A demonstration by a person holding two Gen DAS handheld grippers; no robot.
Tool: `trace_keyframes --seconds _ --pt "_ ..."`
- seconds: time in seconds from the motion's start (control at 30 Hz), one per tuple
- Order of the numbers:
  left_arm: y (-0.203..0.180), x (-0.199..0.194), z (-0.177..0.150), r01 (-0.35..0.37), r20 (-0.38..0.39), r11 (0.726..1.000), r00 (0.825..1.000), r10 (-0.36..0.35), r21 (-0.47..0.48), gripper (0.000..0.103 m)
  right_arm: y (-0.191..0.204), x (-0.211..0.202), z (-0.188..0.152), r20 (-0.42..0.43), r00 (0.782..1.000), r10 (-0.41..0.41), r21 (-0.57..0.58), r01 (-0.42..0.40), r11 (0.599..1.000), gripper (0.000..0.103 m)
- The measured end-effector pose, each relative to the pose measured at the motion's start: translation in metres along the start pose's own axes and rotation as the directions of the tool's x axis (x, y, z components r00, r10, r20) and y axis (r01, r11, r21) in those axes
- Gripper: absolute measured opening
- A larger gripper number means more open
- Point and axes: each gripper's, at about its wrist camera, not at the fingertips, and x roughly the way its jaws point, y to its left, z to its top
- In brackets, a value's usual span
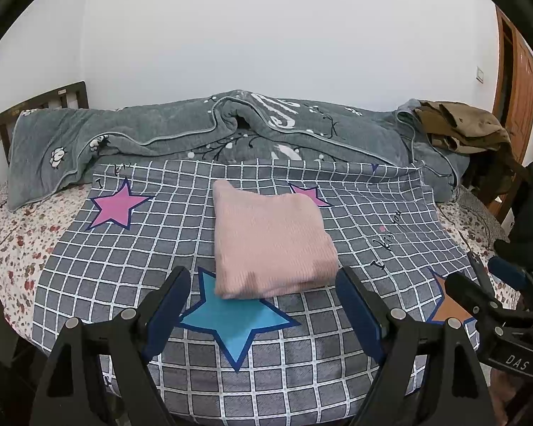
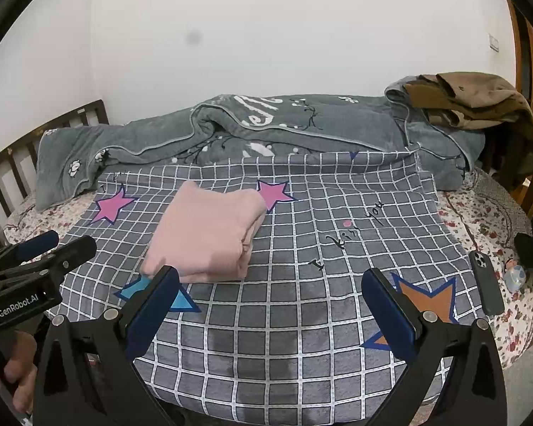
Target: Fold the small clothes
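Observation:
A pink garment (image 1: pixel 270 245) lies folded into a thick rectangle on the grey checked cloth (image 1: pixel 124 284). In the left wrist view my left gripper (image 1: pixel 263 273) stands open just in front of the garment's near edge, with its blue pads apart and not touching the fabric. My right gripper (image 1: pixel 476 273) shows at the right edge of that view. In the right wrist view the folded pink garment (image 2: pixel 206 238) lies left of centre. My right gripper (image 2: pixel 270 274) is open over bare checked cloth (image 2: pixel 302 319), to the right of the garment. My left gripper (image 2: pixel 71 241) hovers at the left, held by a hand (image 2: pixel 17 372).
A rumpled grey quilt (image 1: pixel 160 135) runs along the back of the bed. Brown clothes (image 2: pixel 472 103) are heaped at the back right. A dark phone (image 2: pixel 485 284) and a small toy (image 2: pixel 515 277) lie on the floral sheet (image 2: pixel 479 213). A wooden headboard (image 2: pixel 17 163) stands left.

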Motion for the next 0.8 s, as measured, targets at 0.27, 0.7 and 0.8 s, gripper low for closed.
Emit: trace_keyframes --seconds 0.27,0.7,0.8 --pt "0.0013 0.0002 0.0008 0.002 0.001 1.0 1.0 -0.002 -0.006 0.083 0.0007 0.0008 0.0007 0.001 1.0 0.001 -0.001 -0.001 1.0 0.101" --pt "0.0 -0.0001 0.002 0.0 -0.002 1.0 1.0 0.0 -0.013 0.083 0.004 0.0026 0.0008 0.001 1.0 0.009 -0.008 -0.009 1.0 0.101" --pt "-0.0002 -0.0002 0.0023 -0.001 -0.001 1.0 1.0 0.001 -0.015 0.083 0.0051 0.0022 0.0005 0.002 1.0 0.013 -0.008 -0.013 1.0 0.101"
